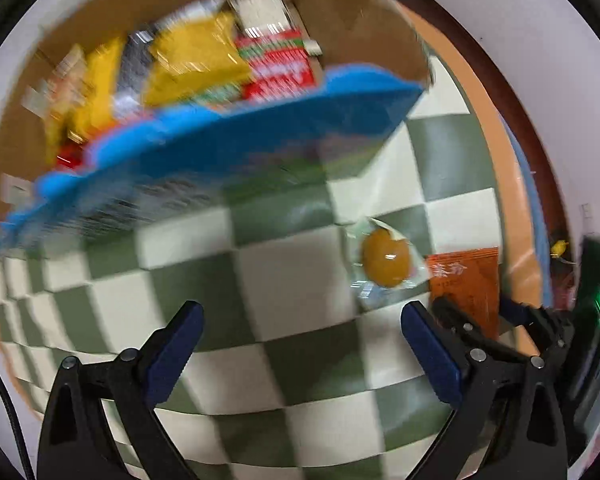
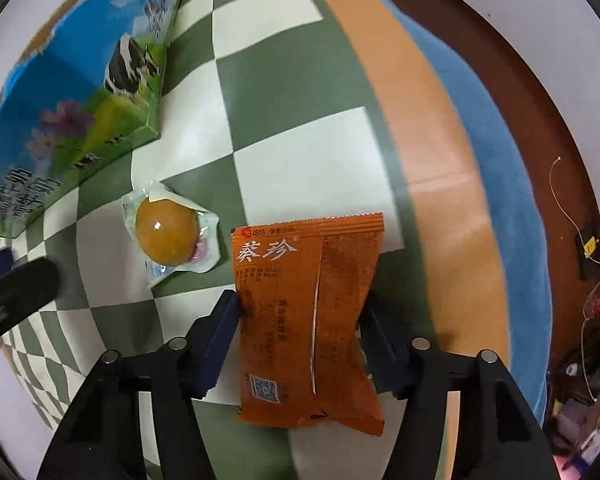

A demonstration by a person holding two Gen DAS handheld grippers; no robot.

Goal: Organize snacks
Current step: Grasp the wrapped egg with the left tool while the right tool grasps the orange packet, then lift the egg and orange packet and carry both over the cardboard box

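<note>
Left wrist view: the left gripper (image 1: 302,334) points down at a green-and-white checkered cloth (image 1: 260,248), its blue-padded fingers (image 1: 172,354) spread wide with only cloth between them. Ahead of the fingertips stands a blue printed carton (image 1: 220,148), blurred, and behind its rim lie mixed snack packets (image 1: 204,60) in yellow, red and silver. Just ahead of the right-hand finger rests a clear-wrapped braised egg (image 1: 386,258). Beyond that finger's outer side, an orange sachet (image 1: 470,280) sits between the black fingers of the right gripper (image 1: 478,308).

Right wrist view: the right gripper (image 2: 298,320) has its blue pads (image 2: 224,328) against both long edges of the orange sachet (image 2: 306,320), whose sides pinch inward at the pads; the jaws grip it. The sachet's top end reaches ahead of the fingertips, its bottom end back between the finger arms. The wrapped egg (image 2: 168,234) lies on the checkered cloth (image 2: 284,92), ahead of the left-hand finger and apart from the sachet. Farther ahead on that side stands the blue carton (image 2: 84,92), printed with a cow and flowers. A black finger of the left gripper (image 2: 16,288) juts in at the left edge.
</note>
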